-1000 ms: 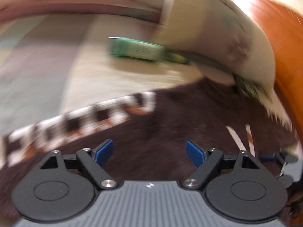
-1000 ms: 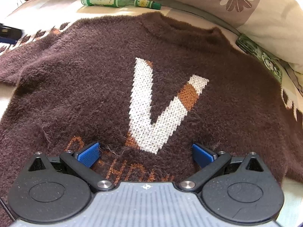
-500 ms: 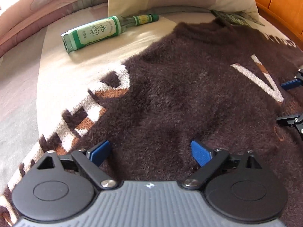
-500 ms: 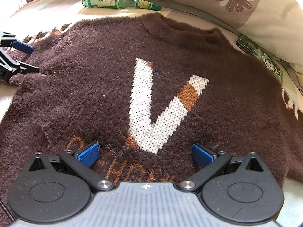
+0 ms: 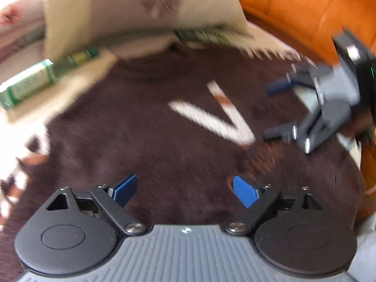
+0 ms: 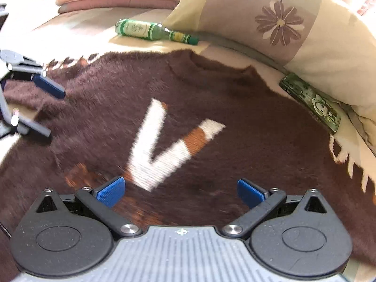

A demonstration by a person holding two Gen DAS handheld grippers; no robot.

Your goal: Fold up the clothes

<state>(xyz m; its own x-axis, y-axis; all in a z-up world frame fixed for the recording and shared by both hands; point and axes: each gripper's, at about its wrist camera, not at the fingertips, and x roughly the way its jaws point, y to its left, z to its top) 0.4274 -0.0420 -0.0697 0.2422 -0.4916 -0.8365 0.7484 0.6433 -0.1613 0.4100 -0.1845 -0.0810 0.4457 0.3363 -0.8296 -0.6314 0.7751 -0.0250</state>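
A fuzzy dark brown sweater [image 6: 258,129] with a white and orange V [image 6: 159,152] lies spread flat on the bed, neckline toward the pillow. My left gripper [image 5: 185,185] hovers over the sweater's [image 5: 141,141] lower left chest. Its jaws stand wide and are closing a little, with nothing between the blue pads. In the right wrist view the left gripper [image 6: 50,112] shows at the left edge, over the sleeve side. My right gripper [image 6: 181,188] is open just below the V, holding nothing. The blurred left wrist view has the right gripper [image 5: 270,111] at the right.
A green glass bottle [image 6: 152,31] lies on the sheet beyond the left shoulder. A floral pillow [image 6: 282,23] sits behind the collar, with a green patterned case [image 6: 312,103] tucked under its edge. An orange padded headboard [image 5: 305,11] rises at the far right.
The left gripper has swept rightward from the lettered sleeve onto the sweater's body and rolled. The right gripper has drawn back slightly, so more of the bed shows beyond the sweater.
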